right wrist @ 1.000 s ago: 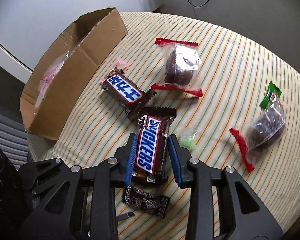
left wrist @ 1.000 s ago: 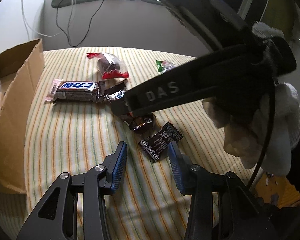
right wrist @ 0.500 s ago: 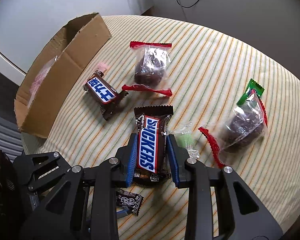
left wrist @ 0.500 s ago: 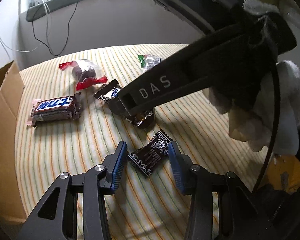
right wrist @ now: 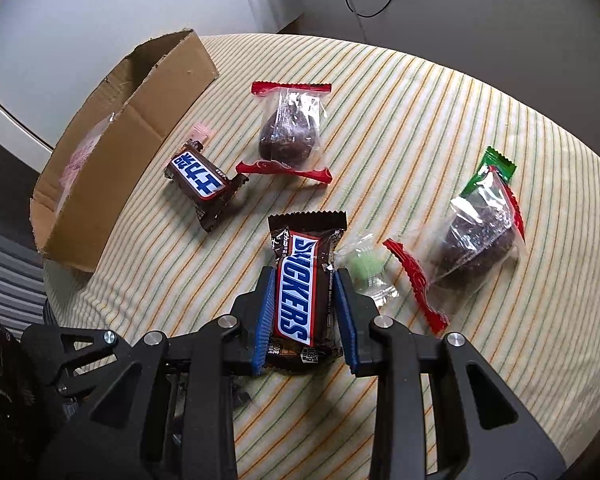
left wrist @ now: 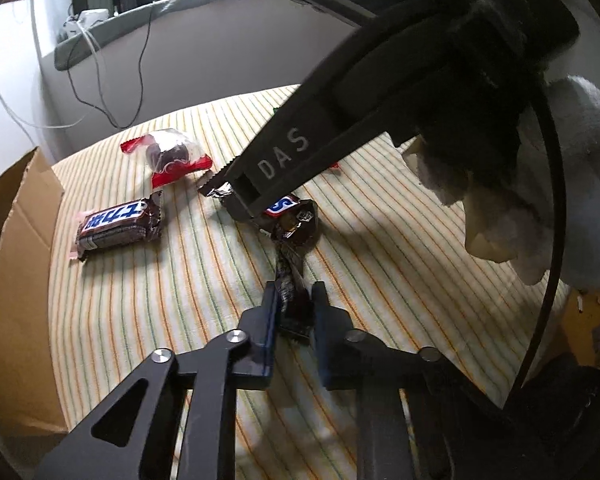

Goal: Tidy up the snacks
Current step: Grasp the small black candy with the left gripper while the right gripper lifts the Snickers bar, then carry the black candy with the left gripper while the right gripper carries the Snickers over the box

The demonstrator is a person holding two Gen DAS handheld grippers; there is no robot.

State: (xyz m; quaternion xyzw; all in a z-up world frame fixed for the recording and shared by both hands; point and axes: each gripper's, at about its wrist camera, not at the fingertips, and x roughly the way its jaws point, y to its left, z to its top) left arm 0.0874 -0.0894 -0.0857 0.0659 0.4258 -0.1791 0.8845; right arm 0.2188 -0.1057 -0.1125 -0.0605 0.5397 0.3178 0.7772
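My right gripper [right wrist: 304, 296] is shut on a Snickers bar [right wrist: 300, 280] and holds it above the striped cloth; it shows in the left wrist view [left wrist: 286, 208] too. My left gripper [left wrist: 294, 304] is shut on a small black candy packet [left wrist: 292, 292]. A second Snickers bar [right wrist: 199, 178] lies near the cardboard box [right wrist: 112, 152], also in the left wrist view [left wrist: 116, 226]. A red-edged clear bag with a brown cake [right wrist: 290, 128] lies beyond. A green-and-red bagged cake [right wrist: 480, 232] lies at right.
A small green candy in clear wrap [right wrist: 364, 268] lies by my right fingers. The box [left wrist: 16, 280] holds a pink-printed packet [right wrist: 80, 156]. A small pink wrapper [right wrist: 204, 132] lies by the box. Cables hang down the wall behind [left wrist: 100, 92].
My left gripper has closed on the black candy packet, which now stands on edge between the fingers. My right gripper has lifted the Snickers bar higher off the cloth.
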